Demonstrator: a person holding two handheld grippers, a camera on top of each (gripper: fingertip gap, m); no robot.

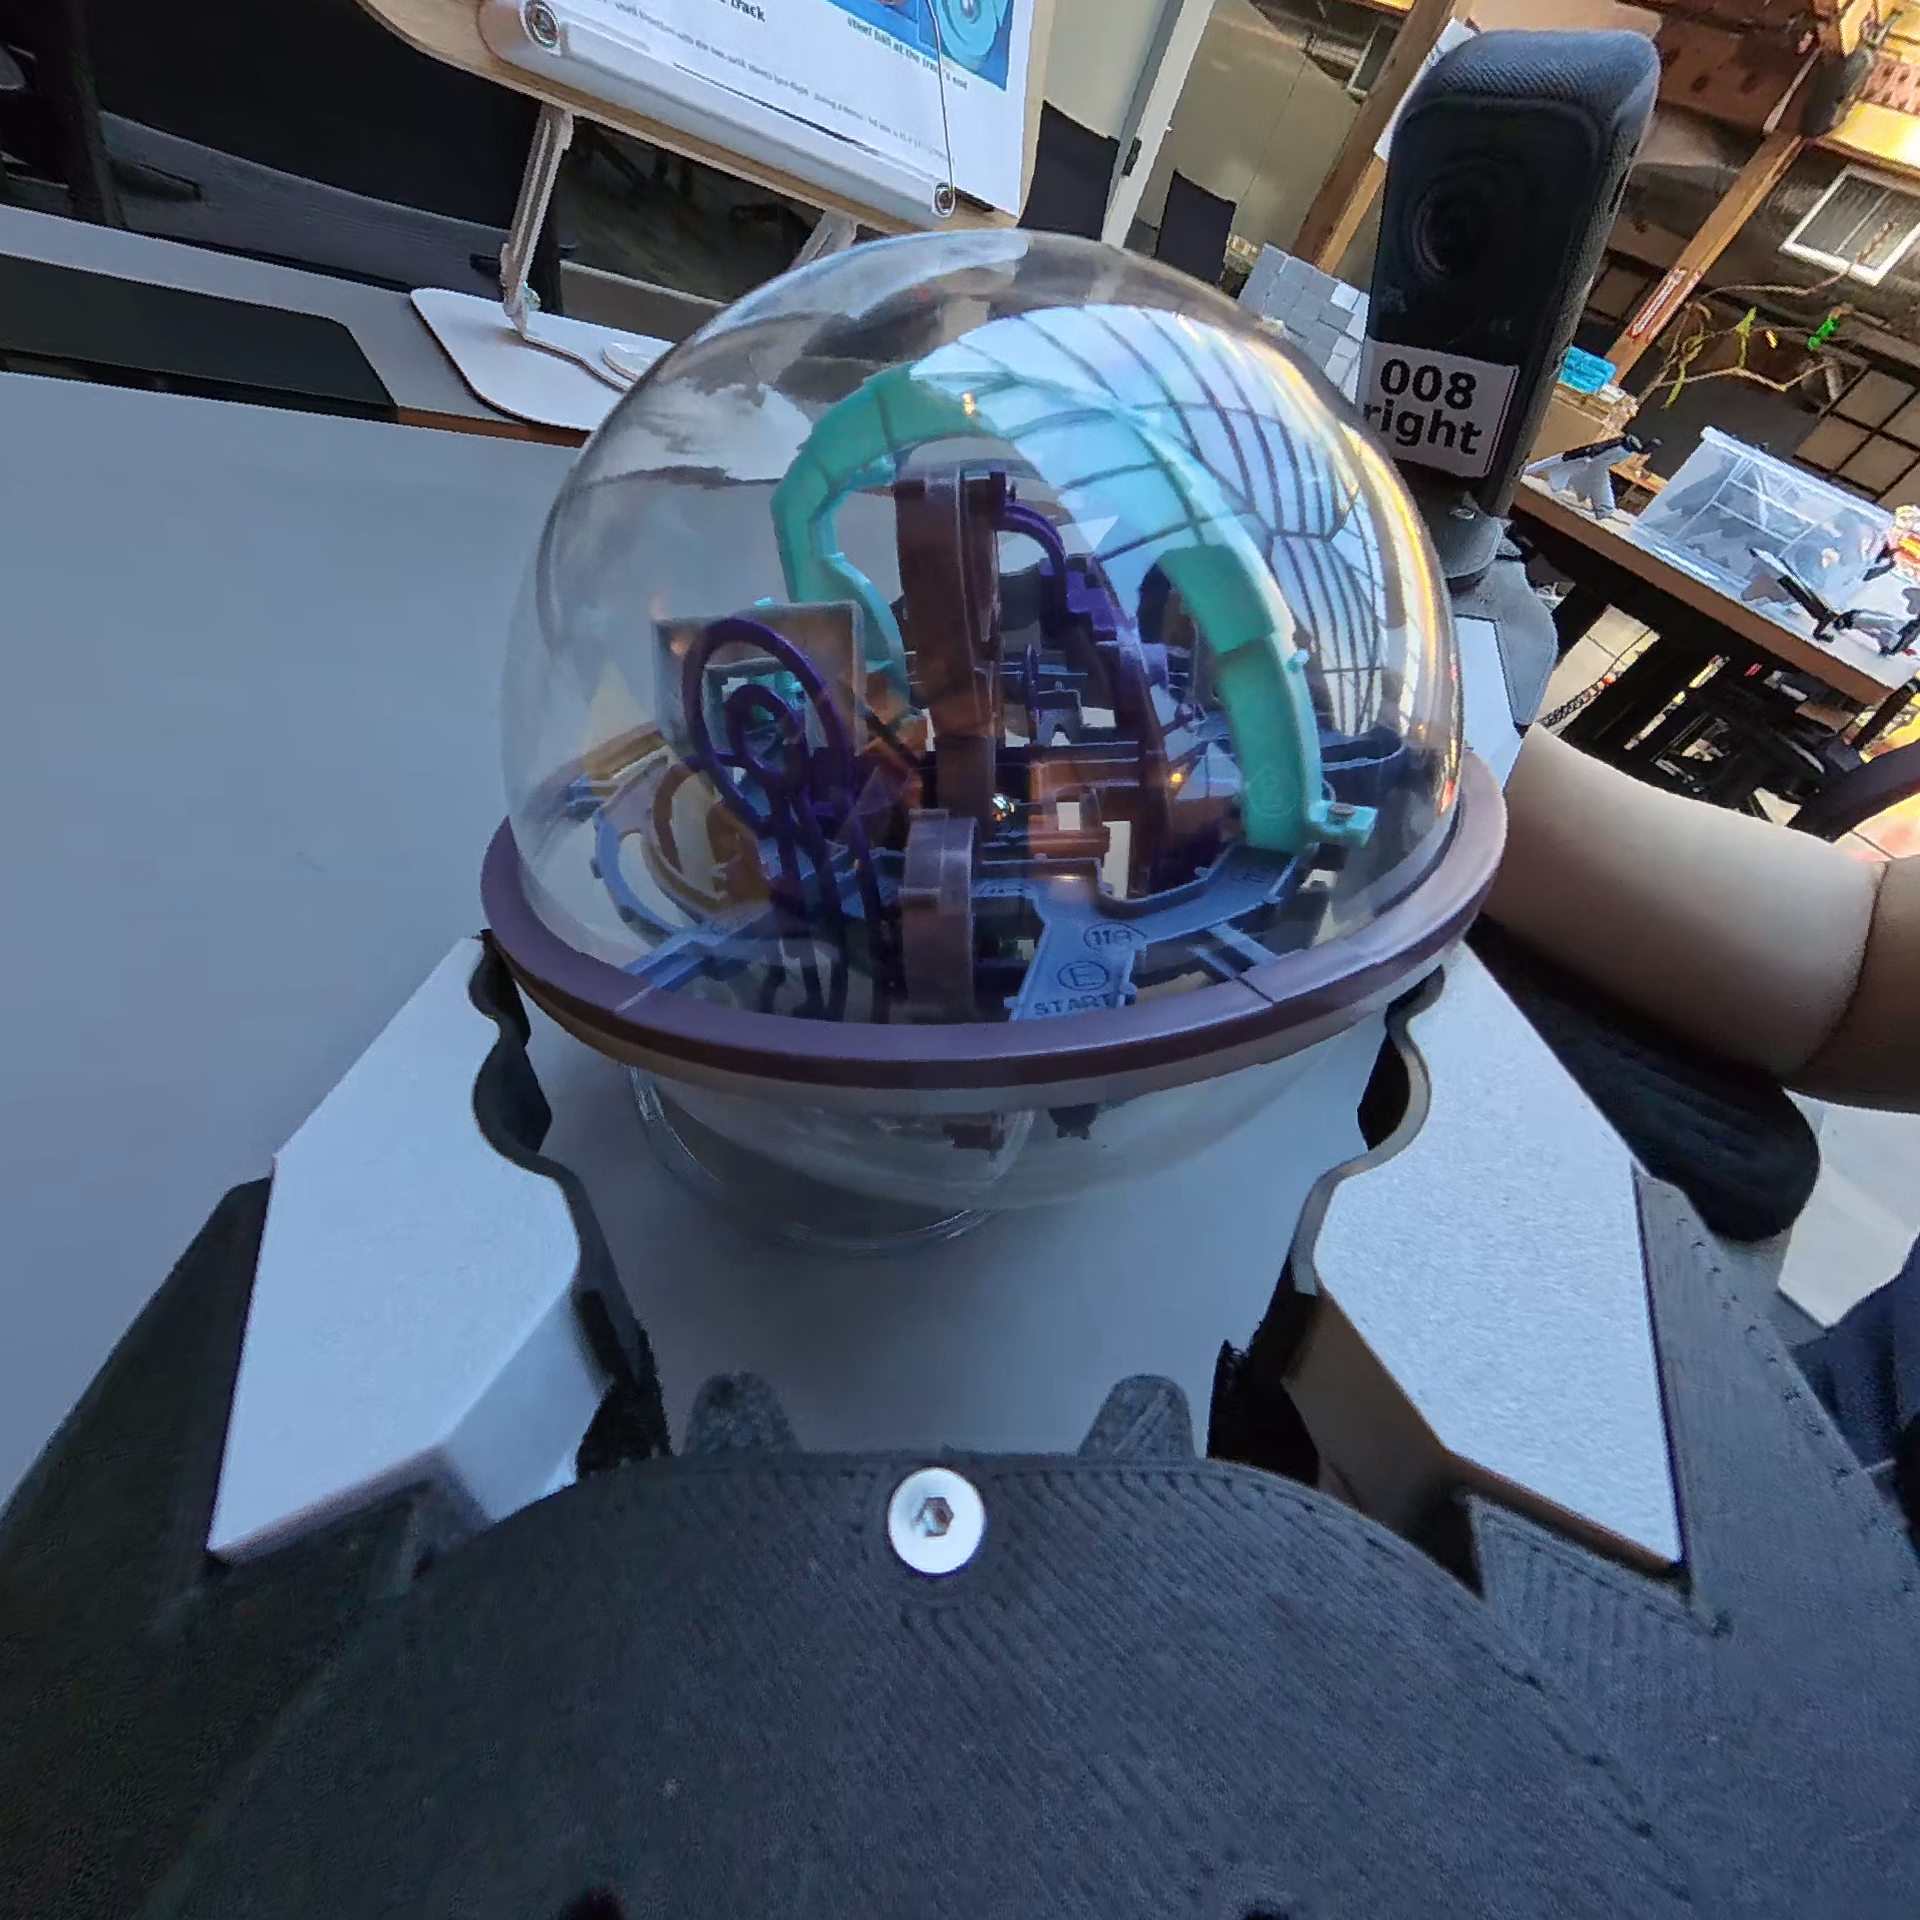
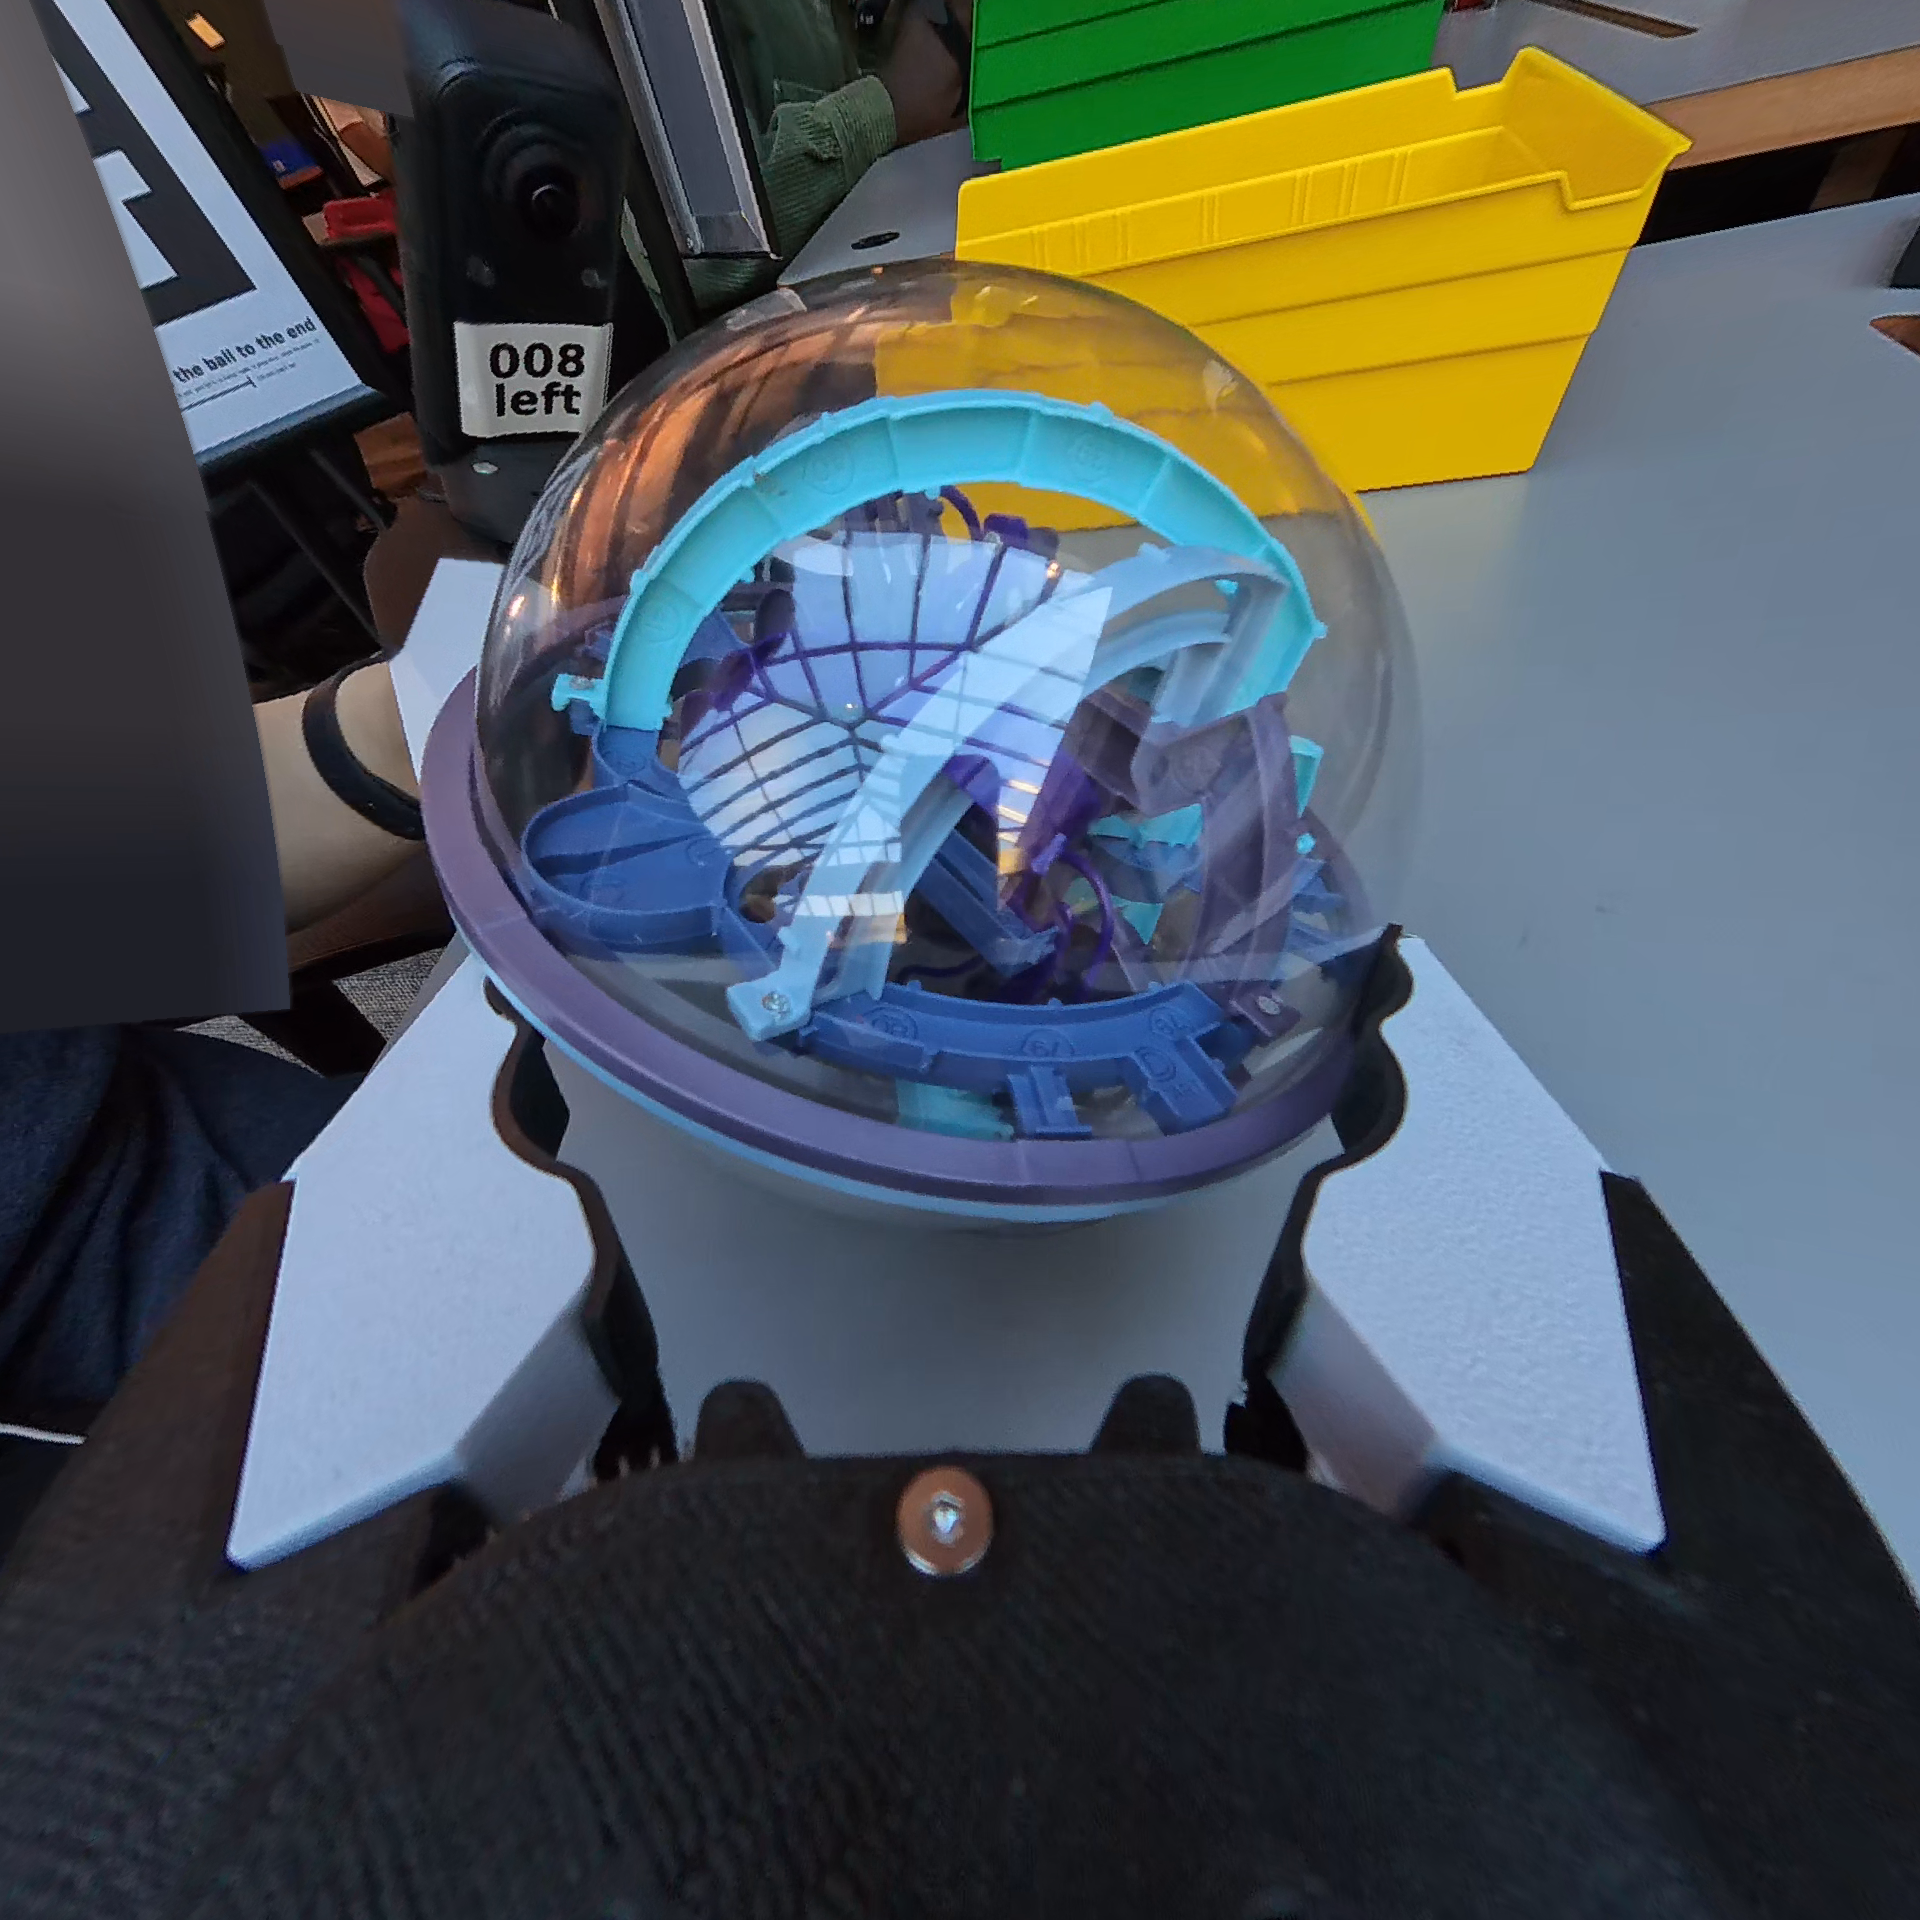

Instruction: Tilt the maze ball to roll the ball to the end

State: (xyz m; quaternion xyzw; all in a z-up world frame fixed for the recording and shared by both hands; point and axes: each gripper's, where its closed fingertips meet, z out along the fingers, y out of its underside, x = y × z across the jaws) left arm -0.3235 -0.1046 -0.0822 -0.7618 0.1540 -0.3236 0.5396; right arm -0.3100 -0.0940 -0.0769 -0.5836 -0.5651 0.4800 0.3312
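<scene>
The maze ball (image 1: 977, 665) is a clear sphere with a purple ring around its middle and teal, blue and purple tracks inside. It sits slightly tilted over the grey table (image 1: 208, 727). A small metal ball (image 1: 1002, 833) lies on a track near the centre. My left gripper (image 1: 951, 1023) has its white fingers (image 1: 416, 1247) on both sides of the lower half, under the ring. My right gripper (image 2: 951, 1008) holds the maze ball (image 2: 935, 727) the same way from another side. Its camera post (image 1: 1507, 260) shows behind the sphere.
A yellow bin (image 2: 1351, 260) and a green bin (image 2: 1195, 73) stand behind the maze ball. A wooden stand with a printed sheet (image 1: 727, 62) is at the back. A person's forearm (image 1: 1662, 904) reaches in on the right.
</scene>
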